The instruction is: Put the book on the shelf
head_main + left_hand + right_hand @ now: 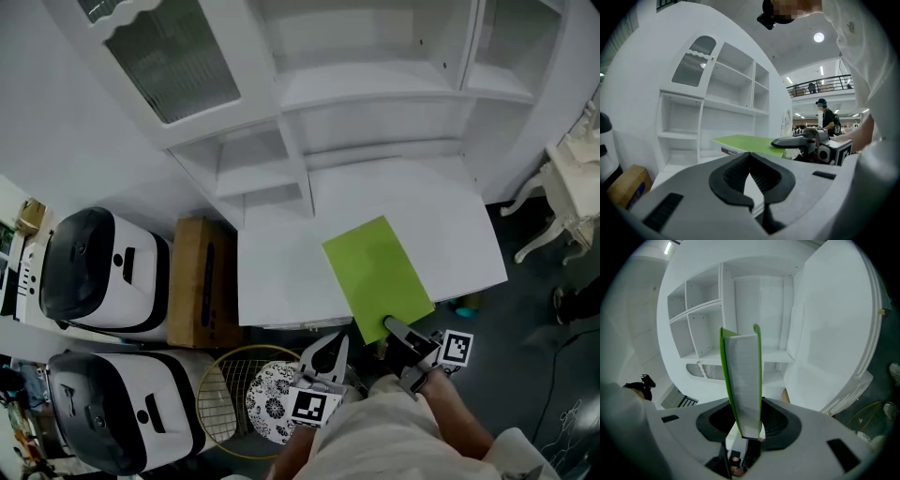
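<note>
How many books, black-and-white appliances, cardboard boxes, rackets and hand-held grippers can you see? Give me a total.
Book: 1
Black-and-white appliances: 2
Cardboard box: 1
Racket: 1
Hand-held grippers: 2
Total: 7

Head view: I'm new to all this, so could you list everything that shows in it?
book: 1, lime green, over the white ledge, held at its near edge
shelf unit: 1, white, top of view
ledge: 1, white, below the shelves
cardboard box: 1, brown, left of the ledge
machines: 2, white with black tops, far left; kind unclear
racket: 1, yellow frame, floor below the ledge
patterned disc: 1, black and white, overlapping the racket head
side table: 1, white, right edge
left gripper: 1, grey, jaws together, nothing held
right gripper: 1, grey, shut on the book
</note>
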